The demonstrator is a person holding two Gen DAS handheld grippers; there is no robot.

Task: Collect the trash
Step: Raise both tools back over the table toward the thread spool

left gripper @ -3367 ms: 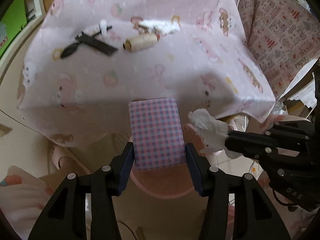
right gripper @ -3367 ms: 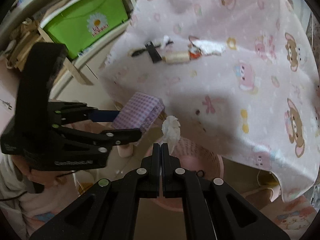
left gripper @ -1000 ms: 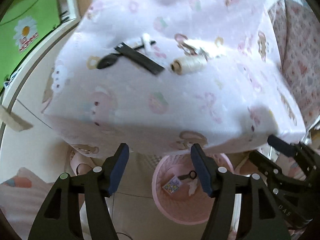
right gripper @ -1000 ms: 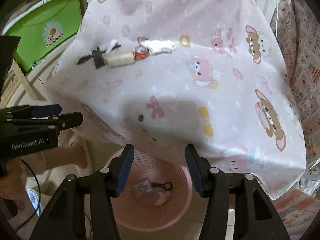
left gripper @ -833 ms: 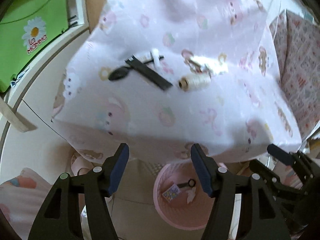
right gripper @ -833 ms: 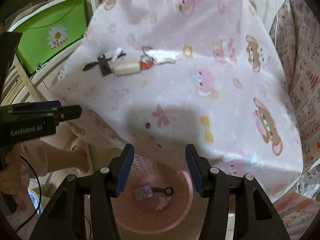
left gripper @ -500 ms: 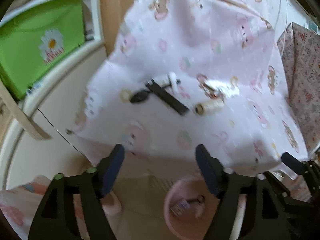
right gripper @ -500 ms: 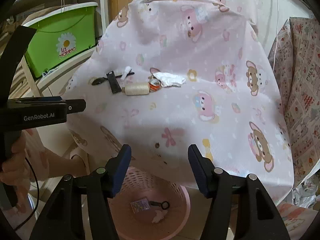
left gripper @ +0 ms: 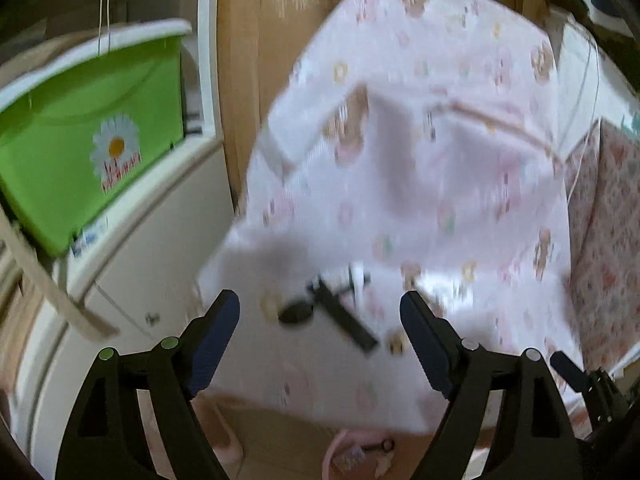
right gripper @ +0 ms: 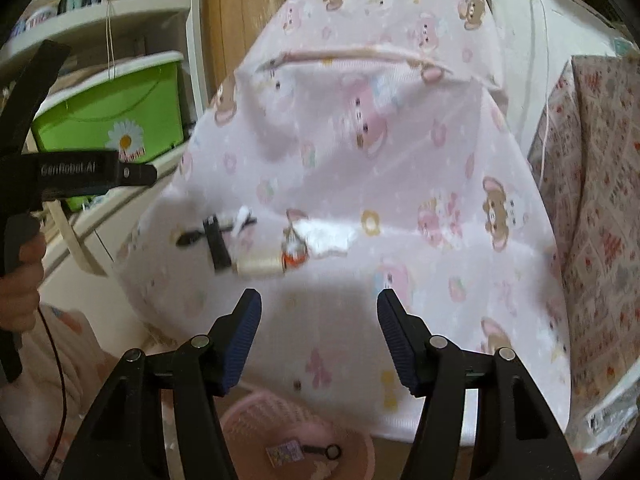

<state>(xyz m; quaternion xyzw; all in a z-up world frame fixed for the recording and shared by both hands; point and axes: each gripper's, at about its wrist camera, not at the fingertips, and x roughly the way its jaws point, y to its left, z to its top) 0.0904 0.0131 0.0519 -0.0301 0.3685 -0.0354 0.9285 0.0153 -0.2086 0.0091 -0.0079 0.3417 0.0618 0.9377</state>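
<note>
Far left there was a white shelf unit [right gripper: 132,20] with a green storage bin [right gripper: 108,120] sitting on it, daisy sticker on the front, and a wooden door or panel [left gripper: 256,60] right behind. A hand [right gripper: 20,284] was wrapped around the left gripper [left gripper: 320,308], whose jaws had just been spreading apart with nothing between them, plain gap. Most of the middle was a table draped in a pink cartoon-bear cloth [right gripper: 400,160], which hung down over the near edge. On it sat a little cluster: a black strip-like thing [right gripper: 218,244] with a dark oval piece beside it, a white bit just right of that, then a cream spool of thread [right gripper: 260,266] touching an orange-red wrapper [right gripper: 294,254], and a crumpled white tissue [right gripper: 328,238] just beside it. The left wrist view was pretty smeary, so details there were mushy. The right gripper [right gripper: 318,318] was also gaping, jaws having just been widening, empty. Down below the table edge was the pink basket [right gripper: 244,412] on the floor, with a small checked packet [right gripper: 286,453], a dark ring-ended thing and a white scrap already inside. Far right, another cloth with a red print [right gripper: 600,200].
</note>
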